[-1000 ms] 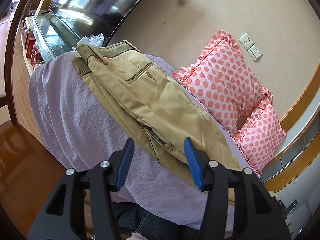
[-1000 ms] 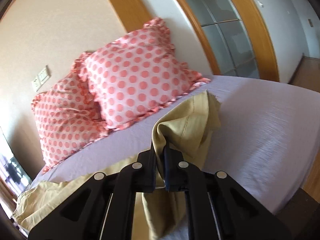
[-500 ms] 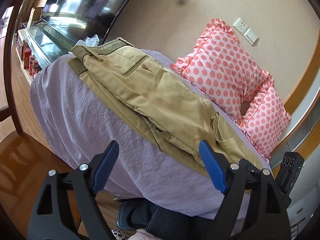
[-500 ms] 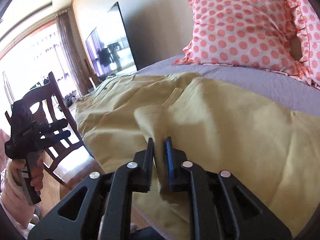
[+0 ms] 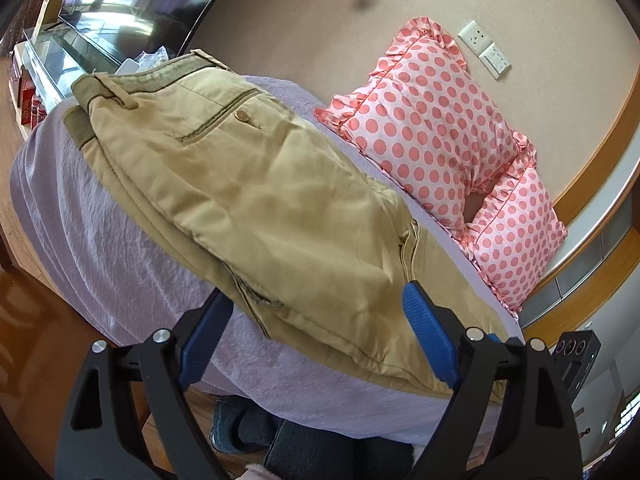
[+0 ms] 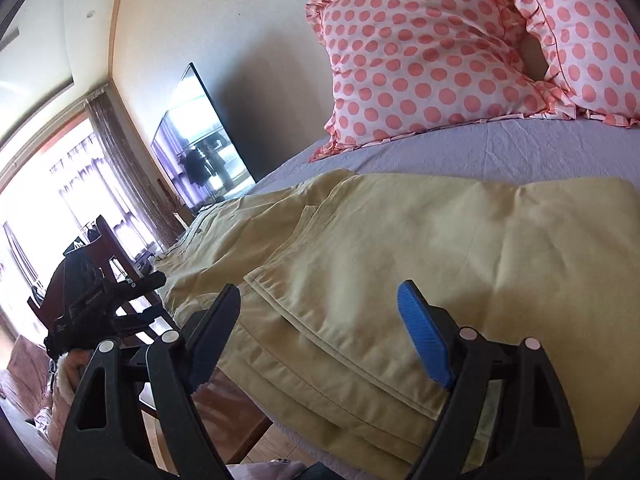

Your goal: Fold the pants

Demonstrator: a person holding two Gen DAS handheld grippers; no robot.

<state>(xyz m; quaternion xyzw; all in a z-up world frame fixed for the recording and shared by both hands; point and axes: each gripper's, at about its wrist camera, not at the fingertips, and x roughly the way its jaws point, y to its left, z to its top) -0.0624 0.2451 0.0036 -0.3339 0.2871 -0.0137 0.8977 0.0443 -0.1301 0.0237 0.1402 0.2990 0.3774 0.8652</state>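
Note:
Khaki pants [image 5: 256, 200] lie folded on a lilac bed sheet [image 5: 96, 248], waistband at the far left, back pocket up. In the right wrist view the pants [image 6: 400, 256] show leg hems laid over the seat part. My left gripper [image 5: 316, 332] is open and empty, just above the pants' near edge. My right gripper [image 6: 320, 328] is open and empty, over the leg hems at the bed's edge. The left gripper also shows in the right wrist view [image 6: 104, 304] at the left, off the bed.
Two pink polka-dot pillows [image 5: 440, 136] lean on the wall behind the pants. A dark TV [image 6: 200, 148] and a glass cabinet [image 5: 60, 60] stand past the bed's far end. A wooden chair [image 6: 116, 248] stands beside the bed. Wood floor [image 5: 36, 340] lies below.
My right gripper carried the pant legs over onto the seat part, then opened and let them go. My left gripper opened wider and moved closer to the pants.

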